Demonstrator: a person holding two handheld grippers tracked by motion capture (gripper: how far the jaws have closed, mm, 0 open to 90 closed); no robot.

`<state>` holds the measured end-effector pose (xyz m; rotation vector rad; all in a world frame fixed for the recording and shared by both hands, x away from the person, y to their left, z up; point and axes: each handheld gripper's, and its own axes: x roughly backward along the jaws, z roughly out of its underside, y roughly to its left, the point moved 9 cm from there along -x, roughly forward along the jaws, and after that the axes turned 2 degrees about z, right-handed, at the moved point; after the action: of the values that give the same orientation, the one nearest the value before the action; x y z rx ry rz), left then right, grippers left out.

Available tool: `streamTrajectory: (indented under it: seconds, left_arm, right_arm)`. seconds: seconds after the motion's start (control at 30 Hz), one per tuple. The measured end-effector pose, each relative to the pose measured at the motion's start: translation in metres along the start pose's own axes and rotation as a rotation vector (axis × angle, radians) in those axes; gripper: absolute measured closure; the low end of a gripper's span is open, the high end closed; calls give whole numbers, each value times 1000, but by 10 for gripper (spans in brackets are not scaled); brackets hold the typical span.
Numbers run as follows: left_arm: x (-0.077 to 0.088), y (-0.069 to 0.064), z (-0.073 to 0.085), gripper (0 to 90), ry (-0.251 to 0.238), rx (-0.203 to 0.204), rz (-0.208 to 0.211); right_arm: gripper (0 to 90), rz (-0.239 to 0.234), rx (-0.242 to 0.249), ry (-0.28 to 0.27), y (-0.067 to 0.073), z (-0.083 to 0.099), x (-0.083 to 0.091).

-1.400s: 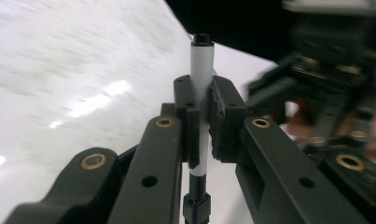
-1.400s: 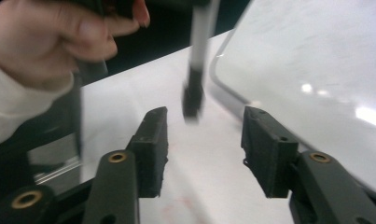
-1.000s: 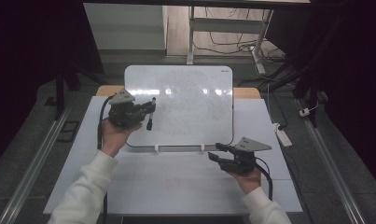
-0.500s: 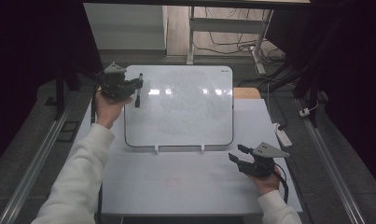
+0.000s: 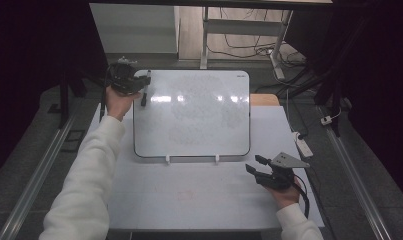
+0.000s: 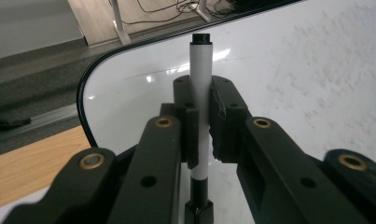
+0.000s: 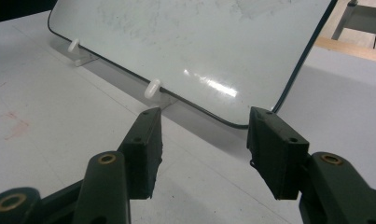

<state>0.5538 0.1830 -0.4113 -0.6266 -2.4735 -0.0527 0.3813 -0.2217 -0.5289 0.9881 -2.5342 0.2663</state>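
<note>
My left gripper [image 5: 139,85], clamped on the marker [image 5: 145,87], now sits at the whiteboard's [image 5: 191,117] far left corner, up from its near left area. My right gripper [image 5: 256,167] is now lower right, off the board's near edge.

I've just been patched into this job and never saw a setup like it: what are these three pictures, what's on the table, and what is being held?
No robot here: a person holds a two-jaw tool in each hand. The high view looks down over the table; the other two pictures come from cameras riding on each tool, looking along its black jaws. On the table stands a whiteboard, tilted on small white pegs. The left gripper, at the board's far left corner, is shut on a marker, white-bodied with black ends. The right gripper hangs open and holds nothing, low over the table near the board's near right corner.
</note>
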Motion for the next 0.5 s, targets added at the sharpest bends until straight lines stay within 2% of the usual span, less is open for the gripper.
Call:
streamTrajectory:
  seconds: [0.5]
  left_arm:
    - [-11,5,1,781,-15,-47,-50]
  right_arm:
    - [453,-13,3,15,2,3,-1]
